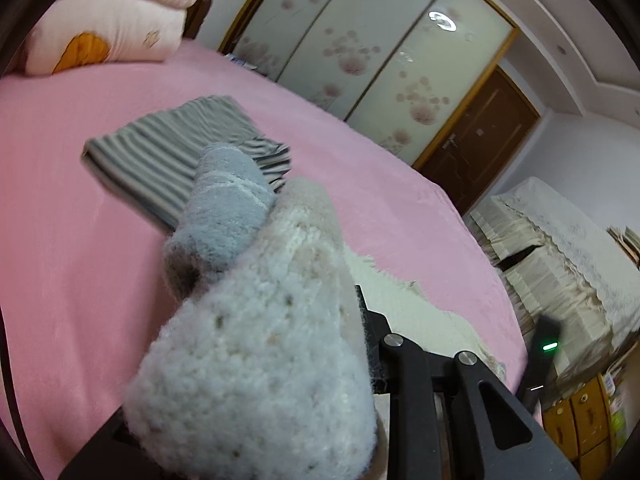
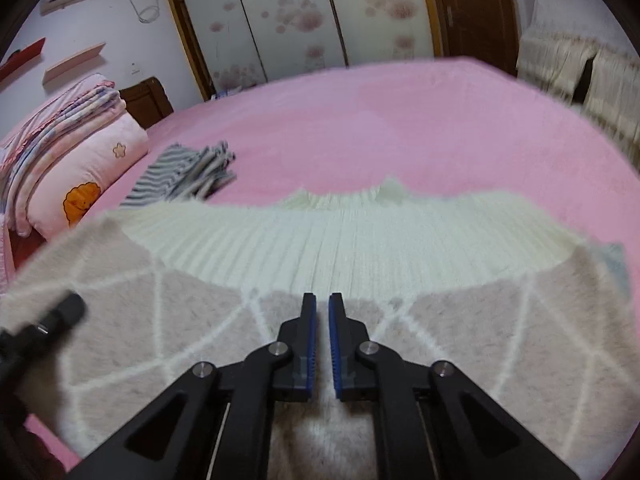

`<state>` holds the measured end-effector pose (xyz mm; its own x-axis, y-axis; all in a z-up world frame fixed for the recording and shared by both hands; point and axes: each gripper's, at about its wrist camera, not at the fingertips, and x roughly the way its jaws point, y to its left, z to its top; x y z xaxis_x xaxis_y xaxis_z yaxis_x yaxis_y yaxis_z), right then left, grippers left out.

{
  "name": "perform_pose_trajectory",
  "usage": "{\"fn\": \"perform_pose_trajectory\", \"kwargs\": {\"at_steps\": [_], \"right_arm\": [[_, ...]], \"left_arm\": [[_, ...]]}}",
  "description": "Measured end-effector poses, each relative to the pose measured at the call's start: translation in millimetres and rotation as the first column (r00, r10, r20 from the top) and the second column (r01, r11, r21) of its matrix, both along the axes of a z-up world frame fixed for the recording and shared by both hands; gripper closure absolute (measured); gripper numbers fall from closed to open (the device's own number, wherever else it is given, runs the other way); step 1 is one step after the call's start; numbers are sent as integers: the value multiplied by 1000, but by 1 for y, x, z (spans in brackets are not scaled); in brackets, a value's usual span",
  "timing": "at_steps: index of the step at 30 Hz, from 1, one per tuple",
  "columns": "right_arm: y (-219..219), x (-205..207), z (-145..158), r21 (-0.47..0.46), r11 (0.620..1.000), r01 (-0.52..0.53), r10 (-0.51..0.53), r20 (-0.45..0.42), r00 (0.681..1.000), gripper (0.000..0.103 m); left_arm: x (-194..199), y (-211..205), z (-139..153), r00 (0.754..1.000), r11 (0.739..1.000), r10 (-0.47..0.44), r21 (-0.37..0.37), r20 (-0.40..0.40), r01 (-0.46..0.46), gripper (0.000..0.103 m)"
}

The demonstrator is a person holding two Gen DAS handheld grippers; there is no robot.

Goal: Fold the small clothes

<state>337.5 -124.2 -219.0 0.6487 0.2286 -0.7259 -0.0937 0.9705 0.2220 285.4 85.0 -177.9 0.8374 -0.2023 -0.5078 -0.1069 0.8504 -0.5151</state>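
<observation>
Sweater (image 2: pixel 360 240), one in number, lies spread across the pink bed (image 2: pixel 400 120), its cream ribbed body flat and its fuzzy patterned parts nearest the right wrist camera. Left gripper (image 1: pixel 356 344) is clamped on a fuzzy sleeve (image 1: pixel 256 340) with a grey-blue cuff, raised clear of the bed and filling the left wrist view; only one jaw is visible beside the fabric. Right gripper (image 2: pixel 322 340) is closed with nothing between its blue pads (image 2: pixel 310 340), poised over the garment's lower portion without a visible grip. Judged step: the first fold, carrying the sleeve inward over the body. The next move calls for laying that sleeve flat across the ribbed panel and releasing it squarely, with the right tool free to steady or take the opposite side. Counted otherwise: one striped folded garment (image 2: pixel 188 172) lying well apart near one pillow (image 2: pixel 92 176), and one stack of bedding (image 2: pixel 64 120) on top of it.
</observation>
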Motion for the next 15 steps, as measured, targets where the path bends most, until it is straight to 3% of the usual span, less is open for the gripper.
{"fn": "perform_pose_trajectory", "kwargs": {"at_steps": [6, 11, 15], "right_arm": [[-4, 4, -10, 26, 999, -30, 30, -27, 999, 98], [-31, 4, -1, 154, 987, -47, 58, -65, 996, 98], [-64, -18, 20, 188, 982, -23, 27, -17, 1000, 98]], "left_arm": [[-8, -28, 31, 998, 995, -53, 91, 45, 49, 81], [-3, -68, 57, 992, 978, -110, 187, 65, 96, 81], [0, -103, 73, 983, 960, -172, 236, 69, 152, 81]]}}
